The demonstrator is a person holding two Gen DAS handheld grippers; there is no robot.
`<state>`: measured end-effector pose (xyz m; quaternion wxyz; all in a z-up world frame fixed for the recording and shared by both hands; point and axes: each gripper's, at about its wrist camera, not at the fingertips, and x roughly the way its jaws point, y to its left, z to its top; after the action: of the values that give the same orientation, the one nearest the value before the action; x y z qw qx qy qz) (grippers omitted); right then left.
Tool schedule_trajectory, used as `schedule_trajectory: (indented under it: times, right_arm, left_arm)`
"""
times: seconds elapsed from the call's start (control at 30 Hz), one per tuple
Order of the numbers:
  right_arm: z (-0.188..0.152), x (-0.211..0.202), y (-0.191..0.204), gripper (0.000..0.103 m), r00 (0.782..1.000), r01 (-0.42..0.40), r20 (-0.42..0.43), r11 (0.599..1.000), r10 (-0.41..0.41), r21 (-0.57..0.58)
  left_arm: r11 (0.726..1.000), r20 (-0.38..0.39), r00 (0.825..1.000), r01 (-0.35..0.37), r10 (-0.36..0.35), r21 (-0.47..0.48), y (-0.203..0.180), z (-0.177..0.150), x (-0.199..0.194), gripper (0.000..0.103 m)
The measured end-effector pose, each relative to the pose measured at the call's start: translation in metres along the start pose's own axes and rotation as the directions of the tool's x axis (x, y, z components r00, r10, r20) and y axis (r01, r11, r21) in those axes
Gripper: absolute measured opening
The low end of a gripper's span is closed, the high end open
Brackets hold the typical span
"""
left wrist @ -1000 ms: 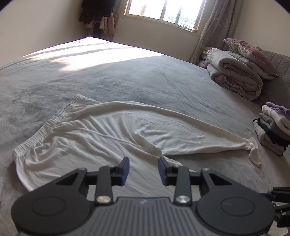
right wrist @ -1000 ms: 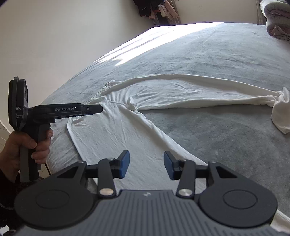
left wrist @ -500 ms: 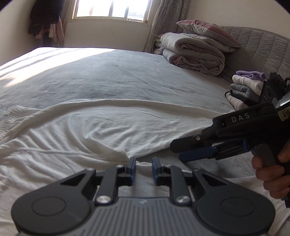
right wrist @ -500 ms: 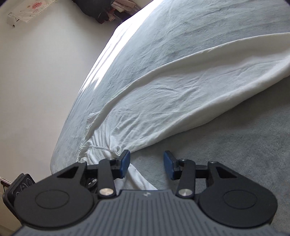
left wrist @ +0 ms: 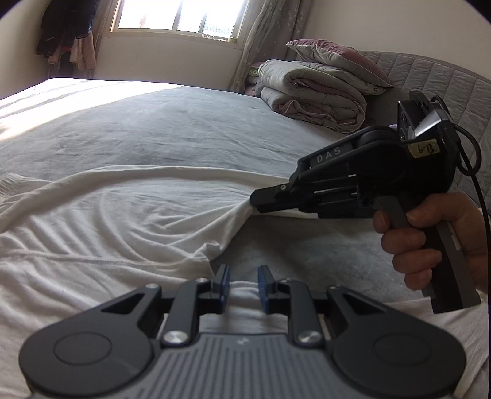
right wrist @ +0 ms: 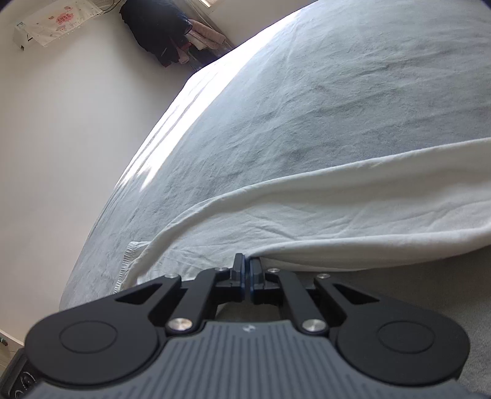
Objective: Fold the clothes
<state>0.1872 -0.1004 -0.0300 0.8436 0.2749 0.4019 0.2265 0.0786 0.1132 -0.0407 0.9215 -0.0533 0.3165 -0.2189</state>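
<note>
The right tongs (left wrist: pixel 256 204) read "DAS", with a "6-13" sticker (left wrist: pixel 424 149) on the body.

- grey bed (left wrist: pixel 184 122), sunlit far edge
- folded quilts (left wrist: pixel 313 92) with pillow (left wrist: pixel 334 58) by headboard (left wrist: pixel 429 76)
- window (left wrist: pixel 178 15)
- dark clothes (right wrist: pixel 159 33) hanging in corner

One white garment (left wrist: pixel 122 221), two grippers (left wrist: pixel 244 280)

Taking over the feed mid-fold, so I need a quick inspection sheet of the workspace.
Surface: grey bedspread, wrinkled.
Job's things: white garment spread out, its edge pinched up.
Clutter: folded quilts and pillow by the headboard.
Grippers: right gripper jaws shut on the garment; left gripper jaws apart over cloth.
Cables: black cable on the right gripper.
Surroundings: window, hanging clothes.
</note>
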Motion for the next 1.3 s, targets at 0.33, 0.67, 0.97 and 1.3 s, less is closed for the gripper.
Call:
schedule_trajectory:
  times: [0.33, 0.67, 0.97, 1.3]
  right_arm:
    - [0.028, 0.012, 0.009, 0.003, 0.999, 0.007, 0.047, 1.0, -0.006, -0.028]
    - [0.014, 0.01, -0.001, 0.015, 0.994, -0.028, -0.107, 0.999, 0.024, -0.035]
    - [-0.01, -0.018, -0.016, 0.016, 0.969, -0.068, -0.243, 0.996, 0.053, -0.055]
    - [-0.036, -0.088, -0.039, 0.034, 0.941, -0.06, -0.337, 0.98, -0.007, -0.189]
  left_arm:
    - [0.999, 0.009, 0.999, 0.042, -0.042, 0.004, 0.001, 0.0, -0.005, 0.022]
    - [0.992, -0.068, 0.997, 0.045, -0.038, 0.114, -0.01, -0.004, 0.001, 0.022]
    - [0.997, -0.088, 0.995, 0.051, -0.047, 0.051, 0.0, 0.004, 0.0, 0.023]
    - [0.997, -0.103, 0.995, 0.025, -0.018, 0.066, 0.0, 0.004, -0.003, 0.026]
